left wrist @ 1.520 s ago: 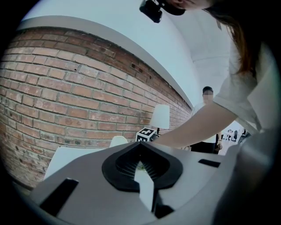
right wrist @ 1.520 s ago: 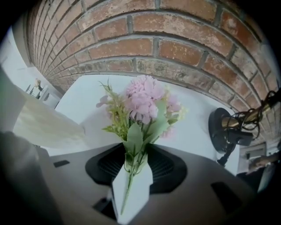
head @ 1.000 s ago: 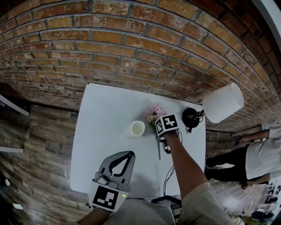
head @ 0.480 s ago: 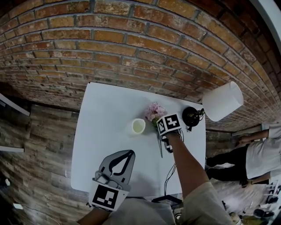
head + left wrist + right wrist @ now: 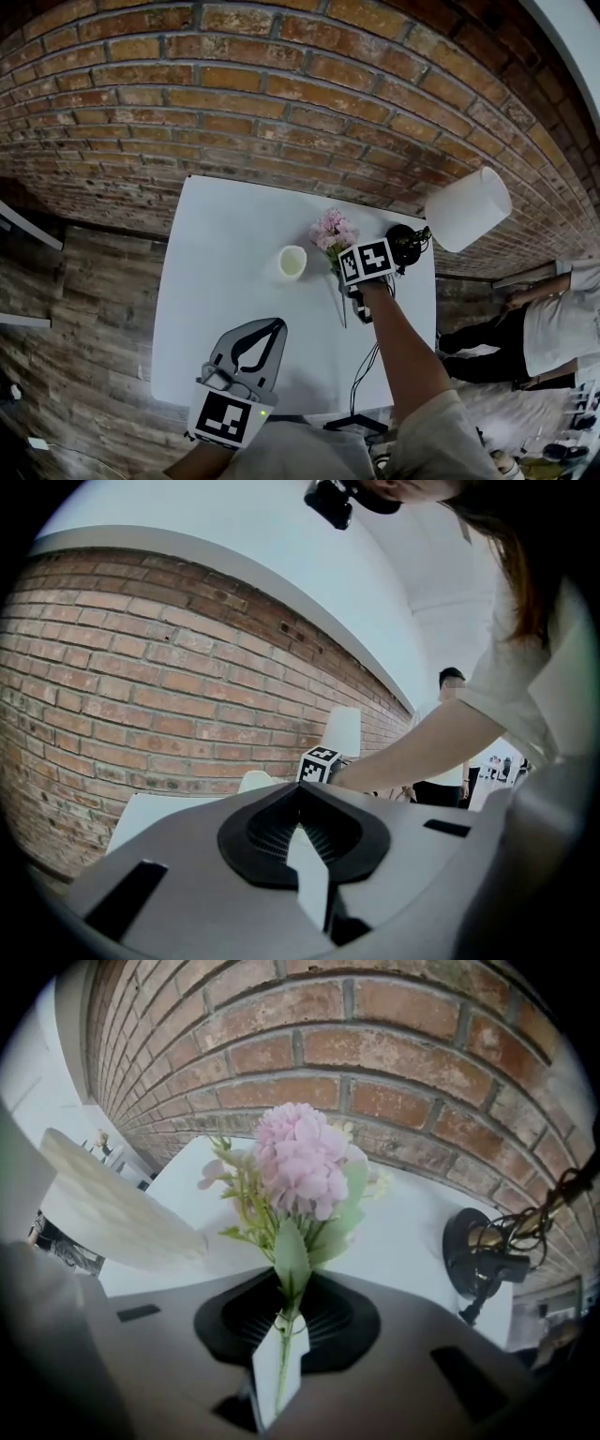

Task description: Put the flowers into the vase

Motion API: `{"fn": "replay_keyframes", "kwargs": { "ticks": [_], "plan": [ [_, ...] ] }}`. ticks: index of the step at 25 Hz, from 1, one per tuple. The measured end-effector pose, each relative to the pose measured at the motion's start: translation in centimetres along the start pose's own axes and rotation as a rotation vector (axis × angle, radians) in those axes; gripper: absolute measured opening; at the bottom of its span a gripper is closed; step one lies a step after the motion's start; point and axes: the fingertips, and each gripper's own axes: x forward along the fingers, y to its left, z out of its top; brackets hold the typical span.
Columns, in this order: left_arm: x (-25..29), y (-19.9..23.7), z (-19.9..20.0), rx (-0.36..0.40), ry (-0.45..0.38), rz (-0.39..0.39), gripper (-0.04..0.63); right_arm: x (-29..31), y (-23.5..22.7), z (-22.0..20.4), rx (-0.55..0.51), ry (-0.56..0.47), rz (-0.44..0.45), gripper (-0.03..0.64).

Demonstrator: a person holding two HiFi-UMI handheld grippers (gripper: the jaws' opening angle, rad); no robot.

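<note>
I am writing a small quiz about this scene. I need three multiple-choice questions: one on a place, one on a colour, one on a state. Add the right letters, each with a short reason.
1. In the head view, where does the vase stand?
A) left of the flowers
B) right of the flowers
C) on the floor

2. What colour are the flowers?
A) yellow
B) pink
C) blue

3. What is between the jaws of the right gripper?
A) nothing
B) the flower stem
C) the vase

Answers:
1 A, the vase stands on the table at the flowers' left.
2 B, the right gripper view shows them pink.
3 B, the jaws, which have just been closing, pinch the green stem.
</note>
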Motion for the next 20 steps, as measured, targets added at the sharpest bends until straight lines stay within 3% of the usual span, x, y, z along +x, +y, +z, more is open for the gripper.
{"fn": "replay_keyframes", "kwargs": {
  "ticks": [20],
  "plan": [
    [-1.7, -1.9, 1.0, 0.035, -0.024, -0.020, 0.008, -6.6, 0.9, 1.5, 0.044, -0.239, 0.026, 0.054]
  ]
}}
